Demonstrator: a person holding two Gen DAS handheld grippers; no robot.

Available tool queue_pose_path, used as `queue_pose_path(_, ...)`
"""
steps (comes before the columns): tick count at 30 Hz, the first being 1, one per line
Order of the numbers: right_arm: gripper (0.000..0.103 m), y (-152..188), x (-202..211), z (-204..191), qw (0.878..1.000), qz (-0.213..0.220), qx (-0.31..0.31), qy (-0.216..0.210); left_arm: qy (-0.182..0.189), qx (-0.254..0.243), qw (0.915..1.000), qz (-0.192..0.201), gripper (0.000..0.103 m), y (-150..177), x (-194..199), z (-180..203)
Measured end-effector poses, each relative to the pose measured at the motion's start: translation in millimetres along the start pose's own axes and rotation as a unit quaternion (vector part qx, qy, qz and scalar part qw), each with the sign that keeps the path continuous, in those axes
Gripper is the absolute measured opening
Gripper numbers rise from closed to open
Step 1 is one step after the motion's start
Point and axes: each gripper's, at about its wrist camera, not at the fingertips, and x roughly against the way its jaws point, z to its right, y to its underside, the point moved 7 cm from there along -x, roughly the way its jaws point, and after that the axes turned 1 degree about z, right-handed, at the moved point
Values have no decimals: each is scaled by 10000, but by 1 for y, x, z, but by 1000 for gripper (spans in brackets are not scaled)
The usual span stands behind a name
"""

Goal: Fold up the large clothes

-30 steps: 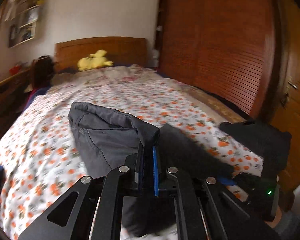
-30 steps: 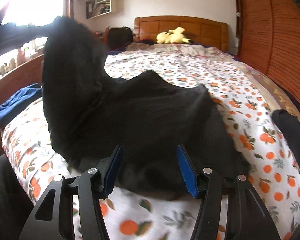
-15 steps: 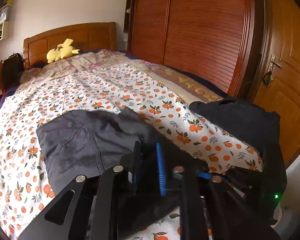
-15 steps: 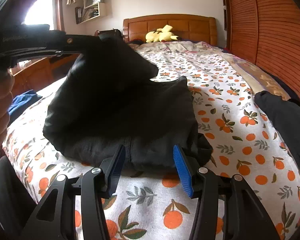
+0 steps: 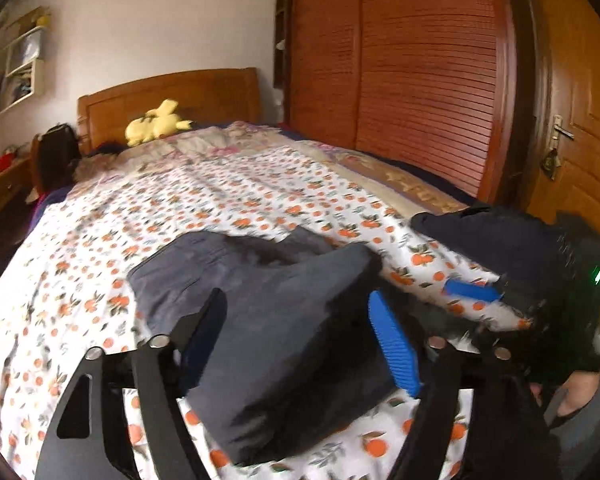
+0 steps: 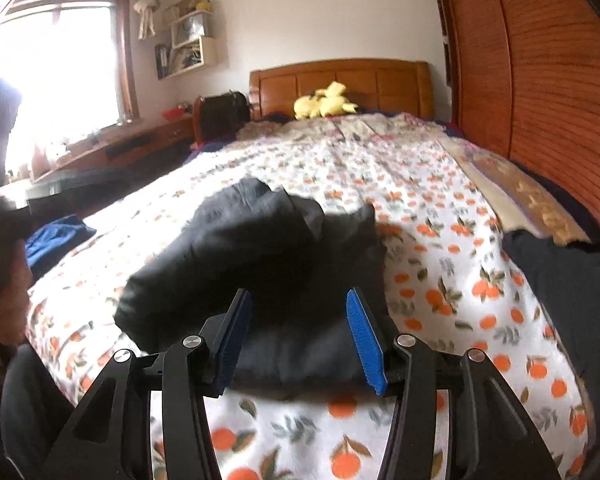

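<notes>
On the bed [image 6: 440, 216] your garment [image 6: 260, 264] lay folded, both grippers [image 5: 300, 336] [image 6: 296, 332] wide, empty; only tidying seemed left.

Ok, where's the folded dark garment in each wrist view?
Left wrist: folded dark garment lies lower centre, between the open fingers of the left gripper.
Right wrist: centre, just beyond the open right gripper.
Shared landmark: yellow plush toy by the headboard.
</notes>
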Motion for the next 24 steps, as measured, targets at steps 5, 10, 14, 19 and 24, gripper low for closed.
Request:
queue_pose_path(5,52,-24,-13,-14,9999,135,63,-78,-381,132,9992,-72,98,23,2,-35)
queue_pose_path(10,56,-44,-31,-19,9998,193,-28,-74,-511,316,9979,-239,99,46,3,-66)
queue_pose_path(14,56,-52,-51,-17,9998,110,-156,-85,-592,421,9967,-363,99,63,3,-86)
queue_pose_path(19,56,-50,-77,-10,9995,-128,-290,-28,-653,547,9953,-466,99,82,8,-105)
queue_pose_path(24,21,-44,-87,-7,9984,-326,-437,-178,-696,660,9940,-518,99,94,12,-118)
